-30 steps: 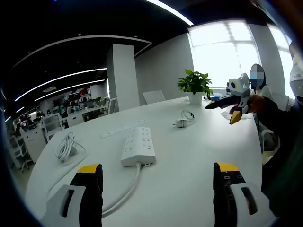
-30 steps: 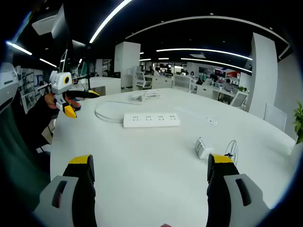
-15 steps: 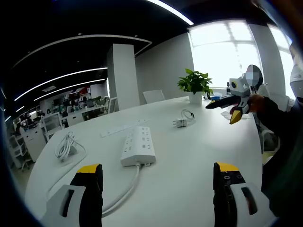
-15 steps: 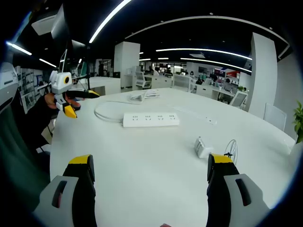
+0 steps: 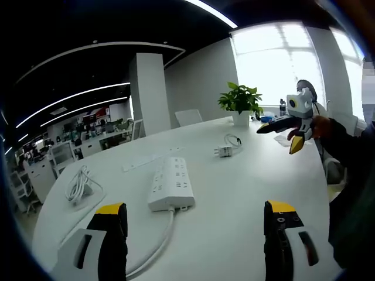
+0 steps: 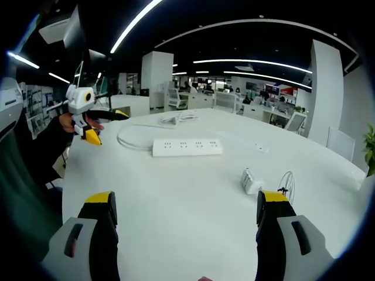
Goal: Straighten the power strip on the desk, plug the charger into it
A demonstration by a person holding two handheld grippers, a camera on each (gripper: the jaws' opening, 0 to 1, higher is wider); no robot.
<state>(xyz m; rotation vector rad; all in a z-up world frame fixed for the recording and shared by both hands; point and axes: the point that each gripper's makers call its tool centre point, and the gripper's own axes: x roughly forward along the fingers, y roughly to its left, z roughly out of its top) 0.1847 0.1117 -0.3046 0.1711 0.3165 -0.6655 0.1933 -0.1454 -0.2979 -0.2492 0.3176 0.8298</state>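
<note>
A white power strip (image 5: 171, 182) lies on the round white desk (image 5: 234, 199), its cable (image 5: 157, 249) trailing toward me. In the right gripper view the power strip (image 6: 187, 147) lies crosswise past mid-desk. The small white charger (image 5: 224, 151) with its looped cord (image 5: 233, 141) rests farther off, apart from the strip; the charger (image 6: 250, 180) sits just beyond my right jaw. My left gripper (image 5: 195, 208) hangs open over the near desk edge, holding nothing. My right gripper (image 6: 186, 198) is open too. Each gripper appears in the other's view: the right gripper (image 5: 276, 138) and the left gripper (image 6: 112, 127), held in hands.
A slim second strip (image 5: 149, 161) lies behind the power strip. A coil of white cable (image 5: 78, 184) rests at the desk's far left. A potted plant (image 5: 239, 102) stands by the window. Office desks and chairs fill the background.
The left gripper has edged a little further in over the desk. The strip, the charger and the right gripper have stayed put.
</note>
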